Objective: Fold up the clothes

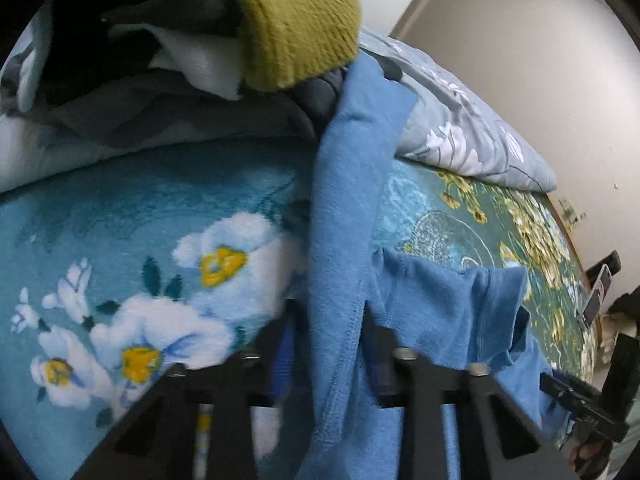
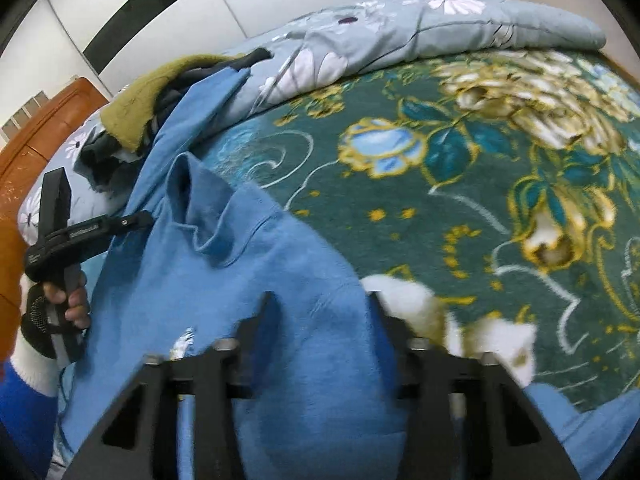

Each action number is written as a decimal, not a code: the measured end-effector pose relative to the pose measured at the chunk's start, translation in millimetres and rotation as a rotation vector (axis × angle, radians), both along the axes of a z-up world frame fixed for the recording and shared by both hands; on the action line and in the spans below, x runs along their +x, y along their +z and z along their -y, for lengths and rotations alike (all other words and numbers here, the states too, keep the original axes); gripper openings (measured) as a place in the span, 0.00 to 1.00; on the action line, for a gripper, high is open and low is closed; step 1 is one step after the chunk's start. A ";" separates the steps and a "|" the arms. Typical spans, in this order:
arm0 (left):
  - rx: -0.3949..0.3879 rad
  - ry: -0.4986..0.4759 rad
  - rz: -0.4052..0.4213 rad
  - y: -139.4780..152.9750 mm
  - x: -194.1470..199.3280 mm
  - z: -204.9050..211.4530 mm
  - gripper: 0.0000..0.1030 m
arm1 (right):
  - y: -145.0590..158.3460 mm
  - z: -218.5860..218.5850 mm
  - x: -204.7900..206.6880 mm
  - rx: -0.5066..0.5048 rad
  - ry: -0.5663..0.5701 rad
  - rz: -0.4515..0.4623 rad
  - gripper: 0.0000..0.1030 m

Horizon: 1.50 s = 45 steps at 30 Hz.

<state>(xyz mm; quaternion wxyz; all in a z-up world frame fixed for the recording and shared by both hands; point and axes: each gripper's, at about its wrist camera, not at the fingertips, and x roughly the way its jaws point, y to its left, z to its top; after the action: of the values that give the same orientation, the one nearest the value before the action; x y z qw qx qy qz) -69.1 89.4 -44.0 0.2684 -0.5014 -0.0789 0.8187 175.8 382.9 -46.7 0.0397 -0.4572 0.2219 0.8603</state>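
A blue long-sleeved shirt (image 2: 248, 280) lies on the floral bed blanket, collar up, one sleeve (image 1: 352, 168) stretched toward the clothes pile. My left gripper (image 1: 328, 320) stands around a fold of the blue shirt, with cloth between its fingers; the jaws look partly apart. My right gripper (image 2: 320, 304) sits over the shirt body with cloth bulging between its spread fingers. The left gripper also shows in the right wrist view (image 2: 132, 220), held by a hand at the shirt's left edge.
A pile of clothes with an olive knit piece (image 1: 292, 20) lies on a folded grey-blue floral quilt (image 2: 440, 24). The green floral blanket (image 2: 500, 160) covers the bed to the right. A wooden headboard (image 2: 48, 120) is at left, a white wall (image 1: 540, 80) beyond.
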 end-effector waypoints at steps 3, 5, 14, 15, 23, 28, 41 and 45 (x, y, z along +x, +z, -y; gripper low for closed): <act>0.086 0.025 -0.010 12.1 7.2 12.9 0.11 | 3.2 4.3 2.4 -0.012 -0.004 0.002 0.04; 0.136 0.036 -0.046 29.6 17.4 22.1 0.10 | 15.0 5.6 8.8 -0.017 -0.012 -0.035 0.04; 0.380 -0.012 -0.355 156.0 105.6 72.8 0.08 | 142.5 2.7 61.6 0.107 -0.067 -0.317 0.03; 0.408 -0.018 -0.392 170.8 116.6 78.8 0.08 | 157.4 3.6 70.6 0.124 -0.071 -0.350 0.03; 0.523 -0.059 -0.654 271.1 215.4 122.9 0.08 | 248.3 9.9 137.4 0.200 -0.113 -0.561 0.03; 0.510 -0.095 -0.826 313.9 293.9 141.0 0.09 | 301.8 29.9 193.9 0.267 -0.108 -0.698 0.03; 0.473 -0.129 -0.994 326.1 378.8 165.4 0.12 | 401.1 76.7 255.2 0.472 -0.075 -0.873 0.03; 0.347 -0.033 -0.906 276.5 338.7 156.8 0.12 | 357.6 75.3 177.5 0.463 -0.041 -0.694 0.03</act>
<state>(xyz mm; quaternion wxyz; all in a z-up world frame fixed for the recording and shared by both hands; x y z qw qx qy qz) 269.6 -67.3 232.5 0.3686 -0.0433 -0.0815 0.9250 353.3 307.5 311.0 0.0812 -0.1148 0.0321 0.9895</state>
